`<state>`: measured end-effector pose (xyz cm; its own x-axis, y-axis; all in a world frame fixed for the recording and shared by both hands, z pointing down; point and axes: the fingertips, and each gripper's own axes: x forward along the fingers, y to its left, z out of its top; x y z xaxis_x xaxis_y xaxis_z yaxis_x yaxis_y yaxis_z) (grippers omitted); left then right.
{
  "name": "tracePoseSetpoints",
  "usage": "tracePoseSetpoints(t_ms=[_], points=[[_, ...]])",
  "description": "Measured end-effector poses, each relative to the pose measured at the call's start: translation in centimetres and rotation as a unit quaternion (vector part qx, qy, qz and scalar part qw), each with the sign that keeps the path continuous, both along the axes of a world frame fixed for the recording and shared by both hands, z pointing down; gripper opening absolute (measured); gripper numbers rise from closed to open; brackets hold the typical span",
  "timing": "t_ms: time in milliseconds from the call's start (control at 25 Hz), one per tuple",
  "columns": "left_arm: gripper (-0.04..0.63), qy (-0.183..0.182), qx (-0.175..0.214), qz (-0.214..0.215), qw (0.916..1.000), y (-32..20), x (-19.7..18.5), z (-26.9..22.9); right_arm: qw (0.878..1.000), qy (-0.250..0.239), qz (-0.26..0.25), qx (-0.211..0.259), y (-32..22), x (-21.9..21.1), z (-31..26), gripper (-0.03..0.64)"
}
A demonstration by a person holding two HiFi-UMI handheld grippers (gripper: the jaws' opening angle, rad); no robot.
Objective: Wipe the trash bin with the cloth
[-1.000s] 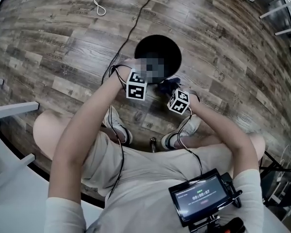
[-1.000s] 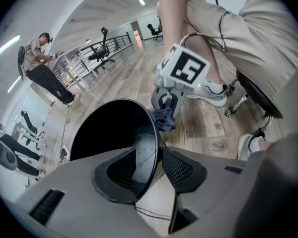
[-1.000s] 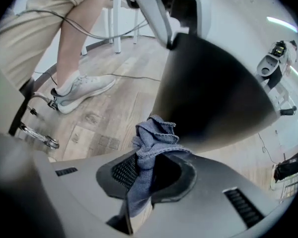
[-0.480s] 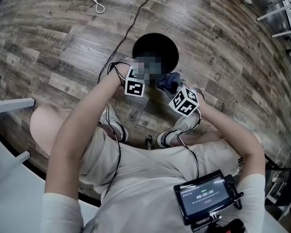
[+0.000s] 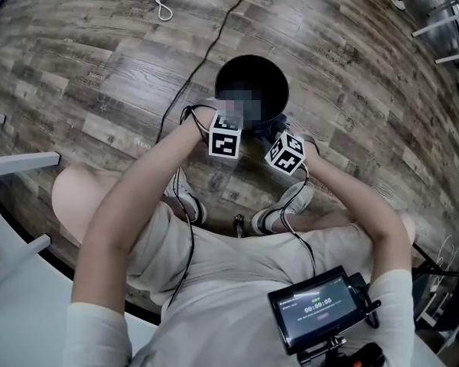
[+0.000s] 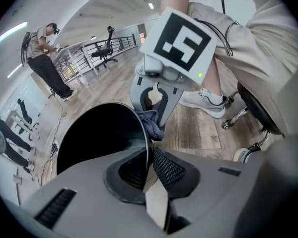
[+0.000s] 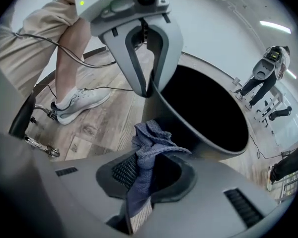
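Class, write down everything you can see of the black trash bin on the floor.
The trash bin is round, black, smooth like plastic, open-topped and dark inside, standing on the wooden floor. The left hand-held gripper, whose jaws have just been closing, pinches its thin rim. The right hand-held gripper holds a blue cloth by its outer wall; contact is unclear.

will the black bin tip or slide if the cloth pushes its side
Likely light: the bin looks thin-walled and empty, so it may slide on the wood floor. It could also tip, though the left gripper, fingers just closed onto its rim, should steady it.
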<state>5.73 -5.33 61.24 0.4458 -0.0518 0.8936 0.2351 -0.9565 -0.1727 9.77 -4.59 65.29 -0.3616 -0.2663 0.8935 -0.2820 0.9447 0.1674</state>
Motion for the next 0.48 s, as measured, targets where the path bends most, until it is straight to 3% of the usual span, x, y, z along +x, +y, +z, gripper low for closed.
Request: tracePoseSetpoints(t_ms=[480], points=[[0.049,0.004,-0.008,-0.032,0.9994,-0.7,0.7,-0.1,0.998,0.058,-0.002,-0.012,-1.6,1.6,10.3,0.064]])
